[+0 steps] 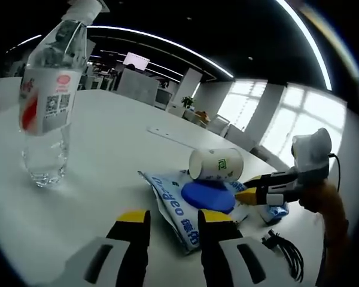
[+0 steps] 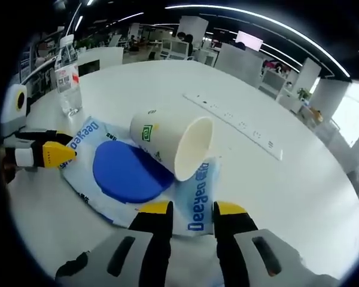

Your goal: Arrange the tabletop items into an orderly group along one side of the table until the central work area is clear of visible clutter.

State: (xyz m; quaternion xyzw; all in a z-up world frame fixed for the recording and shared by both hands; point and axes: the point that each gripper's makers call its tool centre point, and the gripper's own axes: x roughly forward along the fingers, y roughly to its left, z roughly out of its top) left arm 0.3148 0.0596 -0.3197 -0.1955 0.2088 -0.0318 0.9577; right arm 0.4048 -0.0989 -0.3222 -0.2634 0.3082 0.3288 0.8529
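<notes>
With both my left gripper (image 1: 172, 220) and right gripper (image 2: 191, 210) unclenched and empty beside the wipes pack (image 2: 200, 194), I fear nudging it sends the tipped paper cup (image 2: 172, 144), resting on it, rolling toward the bottle (image 2: 67, 84).

obstacles: tipped cup (image 2: 172, 144) on wipes pack (image 2: 198, 194), bottle (image 1: 48, 101) | free: table (image 2: 299, 197) beyond
</notes>
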